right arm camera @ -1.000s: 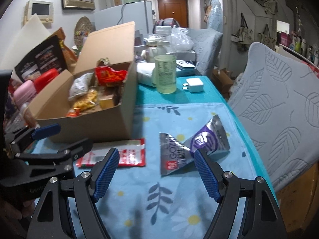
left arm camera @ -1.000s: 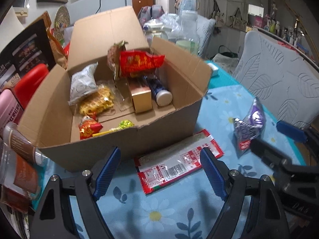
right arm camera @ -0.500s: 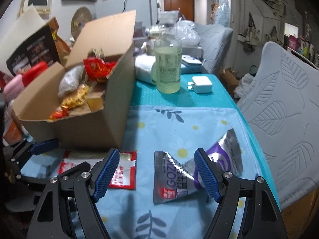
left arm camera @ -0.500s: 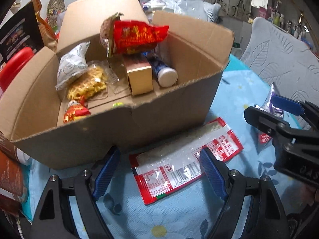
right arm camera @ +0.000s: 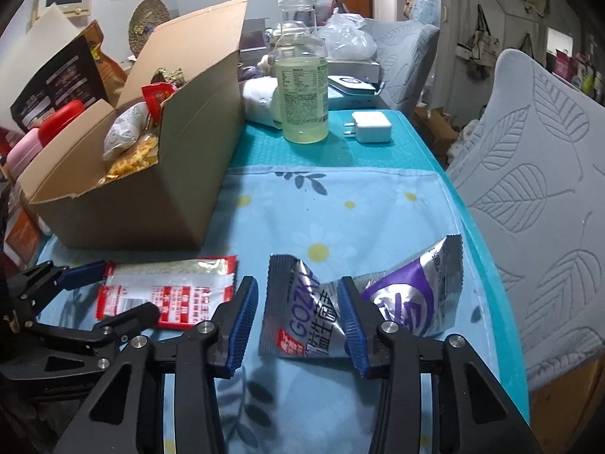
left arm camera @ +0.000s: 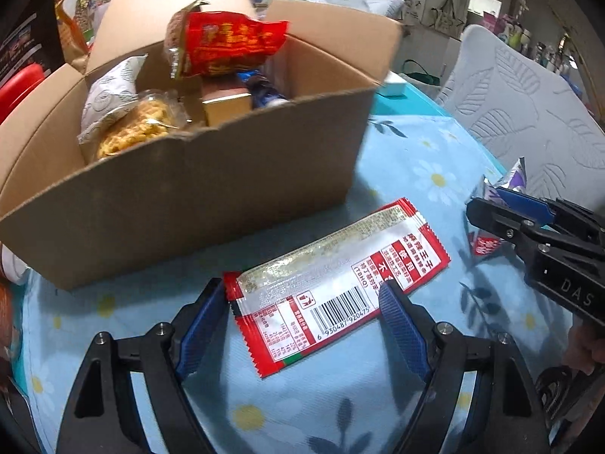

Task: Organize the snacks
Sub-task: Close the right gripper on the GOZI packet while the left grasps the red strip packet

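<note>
My left gripper point(left arm camera: 304, 304) is spread wide and low over the red packet point(left arm camera: 336, 287), its fingers straddling the packet's near end, and I cannot tell whether the pads touch it. The packet lies flat on the flowered cloth point(left arm camera: 416, 159), just in front of the cardboard box point(left arm camera: 211, 193), its long axis running from near left to far right, barcode end toward me. My right gripper point(right arm camera: 298, 314) has its jaws closing on the silver and purple packet point(right arm camera: 359, 302). That packet lies crumpled on the cloth to the right of the red one, long axis left to right, its purple end pointing toward the chair point(right arm camera: 537, 174). Its left part sits between the fingers; the right pad presses its middle, while the left pad stands just off its edge. Compared with a second ago, both grippers have come down closer to their packets, and the right jaws are far narrower.
</note>
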`<state>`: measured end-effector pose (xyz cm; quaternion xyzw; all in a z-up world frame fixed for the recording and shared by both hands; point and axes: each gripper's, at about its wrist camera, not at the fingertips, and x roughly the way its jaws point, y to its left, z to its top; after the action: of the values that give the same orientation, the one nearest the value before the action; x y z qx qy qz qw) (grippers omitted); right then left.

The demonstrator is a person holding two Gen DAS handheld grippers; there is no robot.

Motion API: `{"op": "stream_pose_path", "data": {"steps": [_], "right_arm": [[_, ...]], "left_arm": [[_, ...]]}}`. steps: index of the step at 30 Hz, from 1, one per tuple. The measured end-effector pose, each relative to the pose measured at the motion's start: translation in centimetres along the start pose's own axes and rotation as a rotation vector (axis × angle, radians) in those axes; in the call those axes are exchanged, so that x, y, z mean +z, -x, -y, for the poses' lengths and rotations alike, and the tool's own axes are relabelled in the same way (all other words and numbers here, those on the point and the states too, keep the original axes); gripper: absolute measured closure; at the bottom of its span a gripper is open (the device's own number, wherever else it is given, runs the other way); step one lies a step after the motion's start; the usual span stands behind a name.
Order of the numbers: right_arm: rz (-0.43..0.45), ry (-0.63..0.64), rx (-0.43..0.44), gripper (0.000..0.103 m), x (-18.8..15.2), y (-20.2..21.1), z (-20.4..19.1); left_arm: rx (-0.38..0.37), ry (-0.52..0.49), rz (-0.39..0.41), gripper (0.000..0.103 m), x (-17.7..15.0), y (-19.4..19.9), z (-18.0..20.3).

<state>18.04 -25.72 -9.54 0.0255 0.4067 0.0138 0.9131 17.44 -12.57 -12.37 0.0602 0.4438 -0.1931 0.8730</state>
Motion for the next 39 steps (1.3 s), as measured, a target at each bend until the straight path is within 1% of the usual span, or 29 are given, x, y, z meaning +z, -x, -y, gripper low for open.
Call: {"op": "stream_pose_path", "data": {"steps": [4,6,10,14,18,20,21,22,24,26,29,30,32,34,35,36,37,39], "right_arm": [[0.004,-0.003,0.026,0.067,-0.8,0.7,0.6],[0.003,-0.002,0.035,0.068,-1.2,1.1,0.7],[0.003,0.02,0.047,0.068,-2.2,2.0,1.0],[-0.004,0.04,0.069,0.068,-3.4,3.1,1.3],[-0.013,0.041,0.089,0.068,-4.5,4.6,1.6],[-0.008,0.018,0.095,0.065,-4.8,5.4,1.8],[-0.003,0.005,0.097,0.055,-4.9,5.8,1.9],[0.012,-0.013,0.102,0.041,-5.1,6.4,2.1],[0.032,-0.041,0.105,0.031,-5.3,7.2,2.3],[0.039,-0.085,0.082,0.029,-5.4,7.9,2.7],[0.049,-0.173,0.086,0.029,-5.9,8.3,3.9],[0.044,-0.205,0.093,0.028,-6.0,8.1,4.4],[-0.004,-0.29,0.087,0.026,-6.3,6.8,5.8],[-0.06,-0.38,0.057,0.026,-6.6,5.2,7.3],[-0.071,-0.425,0.079,0.026,-6.7,4.5,7.9],[-0.067,-0.45,0.106,0.026,-6.7,4.2,8.3],[-0.054,-0.47,0.114,0.026,-6.6,4.1,8.6],[-0.055,-0.465,0.118,0.026,-5.8,3.7,8.7]], "left_arm": [[-0.015,-0.024,-0.012,0.021,-0.7,0.3,1.3],[-0.03,-0.035,-0.032,0.021,-1.0,0.5,1.9],[-0.04,-0.068,-0.027,0.021,-2.1,1.3,3.4],[-0.059,-0.057,-0.005,0.021,-2.7,2.5,4.0],[-0.039,-0.05,0.058,0.021,-2.1,4.3,3.7],[-0.032,-0.041,0.076,0.021,-1.4,4.6,3.6],[-0.03,-0.039,0.076,0.021,-1.1,4.5,3.4],[-0.03,-0.039,0.072,0.021,-0.7,4.2,3.3],[-0.035,-0.044,0.057,0.021,-0.1,3.4,3.1],[-0.036,-0.062,0.042,0.021,0.4,2.2,3.5],[-0.035,-0.106,0.014,0.021,0.6,0.6,3.9],[-0.022,-0.118,-0.014,0.021,0.8,-0.3,4.1],[-0.014,-0.123,-0.051,0.02,1.0,-1.5,4.2],[-0.014,-0.129,-0.03,0.019,1.1,-1.6,4.3],[-0.017,-0.14,-0.035,0.019,1.2,-1.8,4.5],[-0.022,-0.146,-0.034,0.019,1.4,-1.9,4.5],[-0.029,-0.153,-0.039,0.019,1.6,-2.1,4.4],[-0.038,-0.158,-0.042,0.019,1.9,-2.2,4.4]]}}
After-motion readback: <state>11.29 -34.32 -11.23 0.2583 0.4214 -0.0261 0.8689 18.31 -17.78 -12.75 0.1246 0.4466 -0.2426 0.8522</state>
